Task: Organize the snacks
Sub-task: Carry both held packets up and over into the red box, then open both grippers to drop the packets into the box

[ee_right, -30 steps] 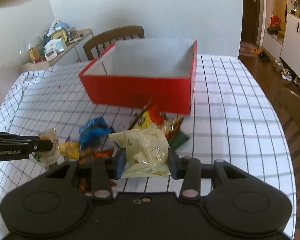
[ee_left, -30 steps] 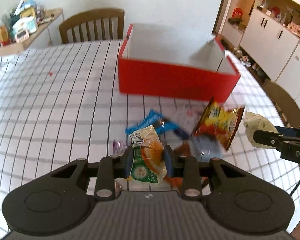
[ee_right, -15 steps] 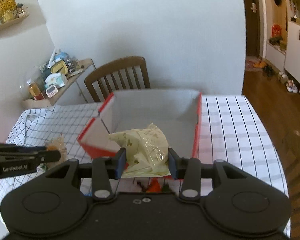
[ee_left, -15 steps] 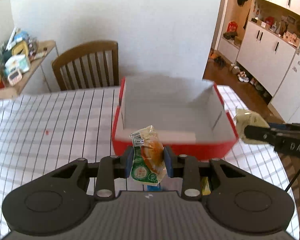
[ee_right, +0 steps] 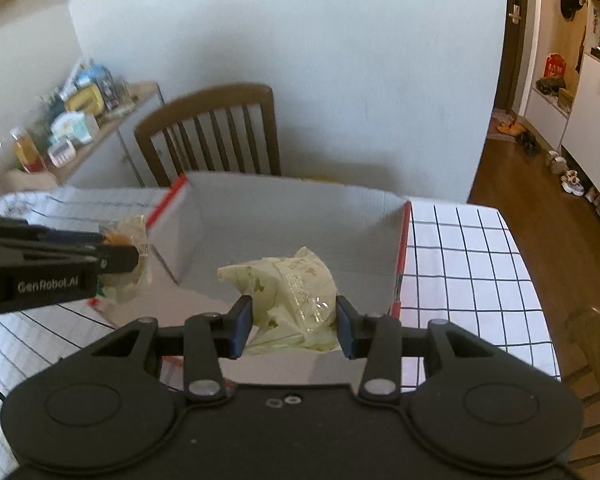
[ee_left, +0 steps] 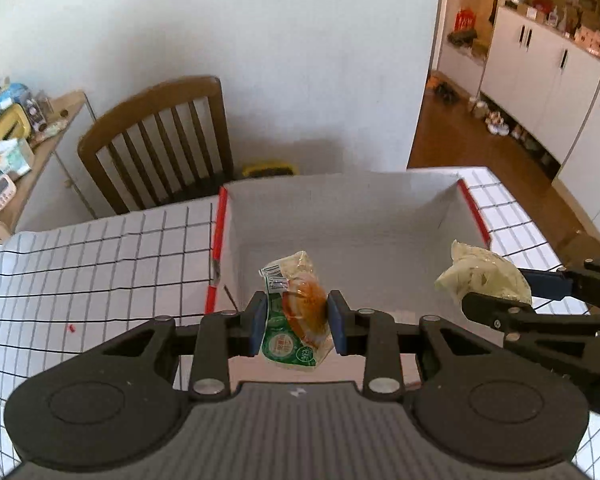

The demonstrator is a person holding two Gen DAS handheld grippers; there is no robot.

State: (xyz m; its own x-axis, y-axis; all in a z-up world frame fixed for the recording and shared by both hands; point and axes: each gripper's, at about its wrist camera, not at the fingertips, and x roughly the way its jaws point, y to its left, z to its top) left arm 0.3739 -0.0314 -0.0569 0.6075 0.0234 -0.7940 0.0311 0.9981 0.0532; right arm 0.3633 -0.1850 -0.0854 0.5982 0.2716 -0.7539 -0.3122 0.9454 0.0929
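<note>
Above the red box (ee_left: 342, 236), as the left wrist view shows it, the left gripper (ee_left: 297, 322) has its jaws clamped on a clear snack packet with a green label (ee_left: 296, 312), held over the box's white interior. Toward the box's right wall, the right gripper (ee_left: 496, 298) pinches a pale yellow bag (ee_left: 482, 276). From the right wrist view, that bag (ee_right: 288, 284) sits squeezed between closed jaws above the box (ee_right: 296, 216), with the left gripper (ee_right: 116, 254) at the box's left wall. Beyond the box stands a wooden chair (ee_right: 210, 132); the checked tablecloth (ee_right: 464, 256) lies beside it.
</note>
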